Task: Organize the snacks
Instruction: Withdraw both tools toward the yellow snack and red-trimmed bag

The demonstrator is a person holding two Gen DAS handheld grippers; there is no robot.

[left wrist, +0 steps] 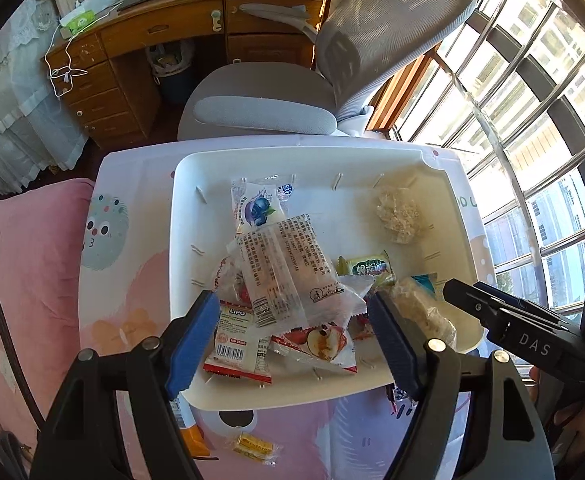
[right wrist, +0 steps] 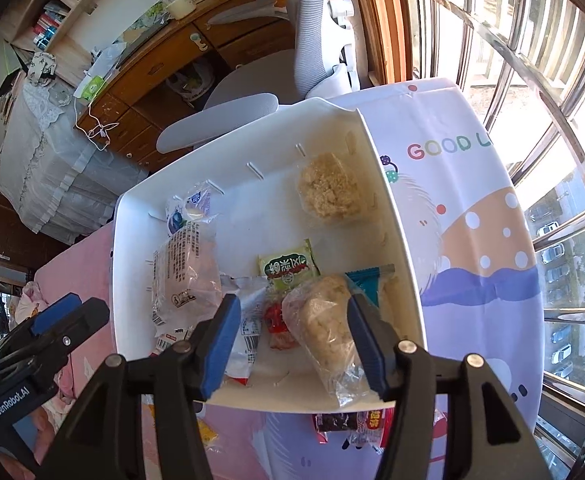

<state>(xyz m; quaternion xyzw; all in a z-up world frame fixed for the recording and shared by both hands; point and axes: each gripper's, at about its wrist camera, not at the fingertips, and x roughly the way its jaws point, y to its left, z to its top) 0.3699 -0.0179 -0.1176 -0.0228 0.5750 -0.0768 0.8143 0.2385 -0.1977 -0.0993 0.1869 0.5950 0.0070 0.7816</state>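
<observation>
A white tray (left wrist: 372,164) (right wrist: 392,240) on a cartoon-print table holds several snack packets. A clear white-printed packet (left wrist: 288,276) (right wrist: 186,276) lies on red-and-white packets (left wrist: 316,344). A green packet (left wrist: 366,266) (right wrist: 288,266), a blueberry packet (left wrist: 258,204) (right wrist: 184,210) and a round rice cake (left wrist: 398,214) (right wrist: 328,188) lie farther back. My left gripper (left wrist: 292,344) is open over the pile. My right gripper (right wrist: 288,344) is open around a clear-wrapped rice bar (right wrist: 328,328) (left wrist: 420,312), pads apart from it.
A yellow candy (left wrist: 254,446) and a dark red packet (right wrist: 348,420) lie on the table outside the tray's near rim. A grey office chair (left wrist: 332,72), a wooden desk (left wrist: 164,32), a pink bed (left wrist: 24,280) and a barred window (left wrist: 532,100) surround the table.
</observation>
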